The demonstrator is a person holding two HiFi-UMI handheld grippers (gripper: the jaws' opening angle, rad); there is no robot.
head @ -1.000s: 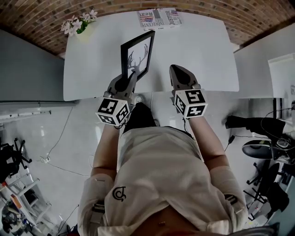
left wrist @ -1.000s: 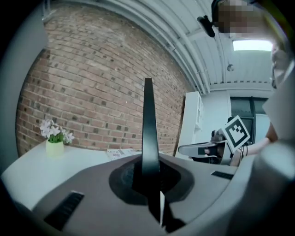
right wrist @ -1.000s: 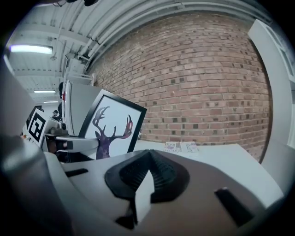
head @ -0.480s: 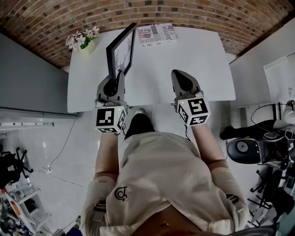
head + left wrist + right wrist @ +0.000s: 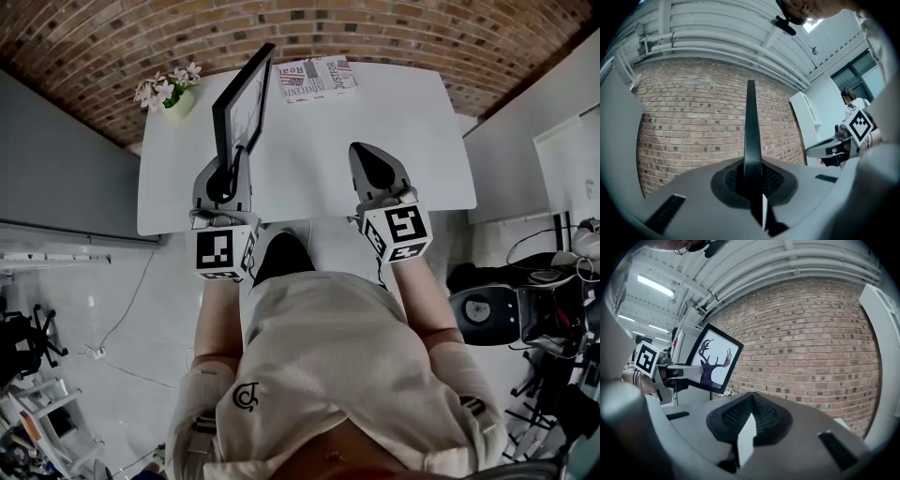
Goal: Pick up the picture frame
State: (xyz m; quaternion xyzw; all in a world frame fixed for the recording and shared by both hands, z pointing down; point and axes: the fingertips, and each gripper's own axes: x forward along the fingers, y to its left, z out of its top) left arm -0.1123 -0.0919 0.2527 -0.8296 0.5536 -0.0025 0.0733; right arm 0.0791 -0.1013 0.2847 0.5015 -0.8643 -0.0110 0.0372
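Left gripper (image 5: 752,183): my jaws clamp one edge of the picture frame (image 5: 242,101).
Frame: upright, in the air over the white table (image 5: 394,122), left half.
Right gripper (image 5: 751,422): jaws pinched together, empty, over the table's near edge.

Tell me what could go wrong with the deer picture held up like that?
1. The left gripper pinches the picture frame by one thin edge only, so it might twist or slip out.
2. The right gripper is shut, empty and apart from it, so nothing would catch it.
3. The flowers stand close by on the table; a swing that way could knock them over.
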